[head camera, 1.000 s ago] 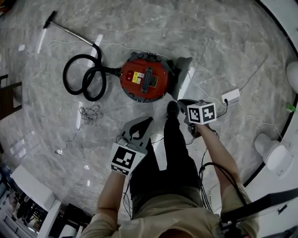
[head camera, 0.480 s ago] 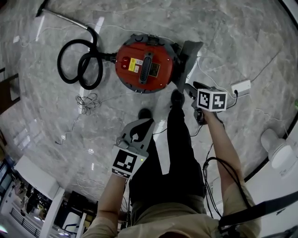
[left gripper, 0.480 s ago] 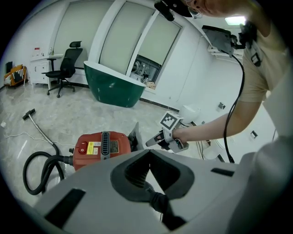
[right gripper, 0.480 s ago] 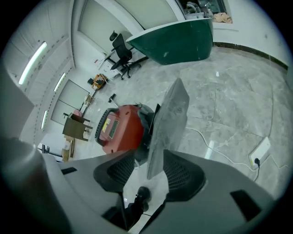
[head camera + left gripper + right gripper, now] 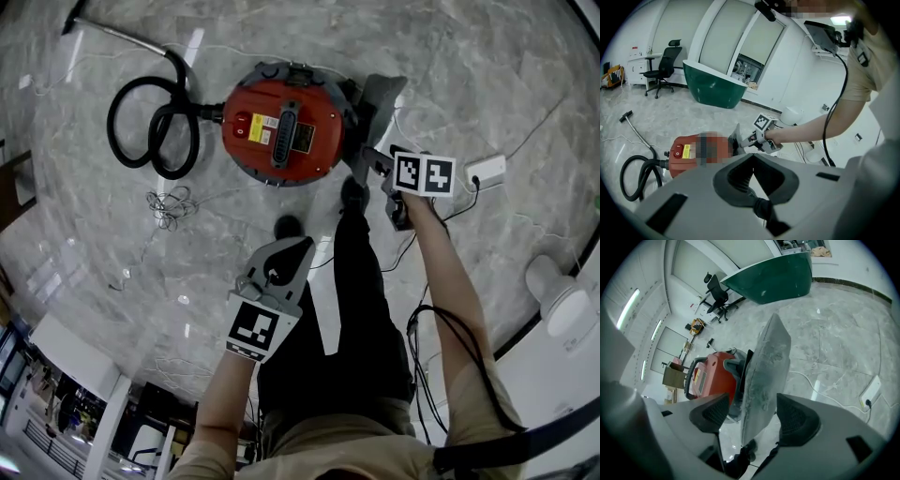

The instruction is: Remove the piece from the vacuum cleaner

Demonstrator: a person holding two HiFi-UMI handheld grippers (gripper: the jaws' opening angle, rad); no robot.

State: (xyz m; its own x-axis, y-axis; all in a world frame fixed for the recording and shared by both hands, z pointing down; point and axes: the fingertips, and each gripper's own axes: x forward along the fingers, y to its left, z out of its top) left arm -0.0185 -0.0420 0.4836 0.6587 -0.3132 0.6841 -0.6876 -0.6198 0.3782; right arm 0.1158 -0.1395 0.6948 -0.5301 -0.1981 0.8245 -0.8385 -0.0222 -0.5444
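Broadly: marble floor [image 5: 487, 75], bare round the red vacuum cleaner [image 5: 281, 127] at upper centre. Black hose [image 5: 150, 131] looped at upper left. Tangle of cord [image 5: 169, 206] below the hose. White power strip [image 5: 486, 171] at right.

Grey piece [image 5: 380, 98]: stands on edge against the cleaner's right side, upper centre-right.

Right gripper [image 5: 367, 161]: jaws just been opening and now apart. The grey piece stands between them, with a gap at each pad. Forearm stretched up from lower right.

Left gripper [image 5: 281, 258]: lower centre, jaws together and empty. It points toward the cleaner, well apart from it. Forearm rises from the bottom edge.
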